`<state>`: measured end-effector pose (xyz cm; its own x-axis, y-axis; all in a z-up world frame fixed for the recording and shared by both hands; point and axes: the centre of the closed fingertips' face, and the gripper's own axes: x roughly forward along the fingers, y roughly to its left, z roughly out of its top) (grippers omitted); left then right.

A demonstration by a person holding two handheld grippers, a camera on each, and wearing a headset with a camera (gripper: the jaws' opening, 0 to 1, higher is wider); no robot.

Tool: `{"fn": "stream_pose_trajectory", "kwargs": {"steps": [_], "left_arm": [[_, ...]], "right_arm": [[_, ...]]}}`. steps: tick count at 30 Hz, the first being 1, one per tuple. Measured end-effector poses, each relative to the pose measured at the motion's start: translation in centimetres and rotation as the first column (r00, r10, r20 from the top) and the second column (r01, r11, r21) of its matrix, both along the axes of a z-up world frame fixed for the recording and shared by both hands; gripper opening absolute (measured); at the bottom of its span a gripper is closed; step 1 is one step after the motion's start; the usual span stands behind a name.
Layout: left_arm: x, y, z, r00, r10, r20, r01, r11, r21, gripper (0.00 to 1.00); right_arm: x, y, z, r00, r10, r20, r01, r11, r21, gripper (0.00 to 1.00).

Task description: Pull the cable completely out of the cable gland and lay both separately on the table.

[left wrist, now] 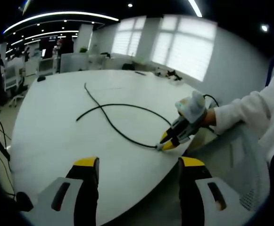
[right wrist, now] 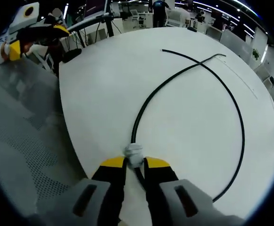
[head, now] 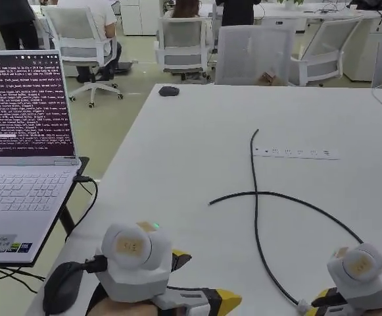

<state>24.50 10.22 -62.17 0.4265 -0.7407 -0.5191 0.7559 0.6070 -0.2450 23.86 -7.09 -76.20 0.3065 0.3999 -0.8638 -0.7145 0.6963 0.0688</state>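
A thin black cable (head: pixel 256 217) lies on the white table (head: pixel 177 145) in two long strands that cross about mid-table. One strand runs nearly straight away from the person, from the near right edge to a free end just short of a flat white power strip (head: pixel 296 153). The other sweeps in a wide arc from a free end on the left, over the first strand, and curves back toward the near right corner. Whether the two join behind the jaws cannot be told. The small white plastic cable gland (right wrist: pixel 134 151) sits on the near end of the straight strand, at the table's near right edge, with its long axis in line with the cable and pointing away from the person. The right hand-held gripper (right wrist: pixel 136 164) has its yellow-tipped jaws drawn almost together on the gland's near end, and a short dark stretch runs back between them. The left hand-held gripper (left wrist: pixel 137 162) is spread wide with nothing between its jaws; it hangs off the near left edge of the table, apart from the cable. To the left stands an open silver laptop (head: pixel 26 184) with a dark terminal window, and a black computer mouse (head: pixel 169 91) rests near the far edge.
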Motion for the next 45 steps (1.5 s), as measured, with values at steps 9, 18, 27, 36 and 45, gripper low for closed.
{"fn": "stream_pose_trajectory", "kwargs": {"steps": [9,18,27,36,45], "left_arm": [[-0.1,0.0,-0.2,1.0,-0.007,-0.004,0.007,1.0,0.006,0.68],[-0.2,-0.2,-0.3,1.0,-0.02,-0.004,0.02,1.0,0.014,0.67],[-0.4,-0.4,-0.3,0.999,-0.038,0.005,0.038,0.999,0.021,0.66],[-0.4,-0.7,0.1,0.998,-0.051,0.029,0.051,0.999,0.018,0.65],[-0.3,-0.9,0.7,0.996,-0.061,0.061,0.061,0.998,0.01,0.61]], "right_arm": [[0.0,0.0,0.1,0.999,0.034,0.016,-0.034,0.999,-0.015,0.13],[0.2,0.2,1.4,0.996,0.071,0.05,-0.07,0.997,-0.017,0.13],[1.0,1.2,5.0,0.975,0.17,0.144,-0.166,0.985,-0.041,0.12],[1.4,3.4,8.8,0.954,0.212,0.213,-0.216,0.976,-0.004,0.11],[0.6,6.3,12.4,0.895,0.328,0.301,-0.34,0.94,-0.013,0.11]]}}
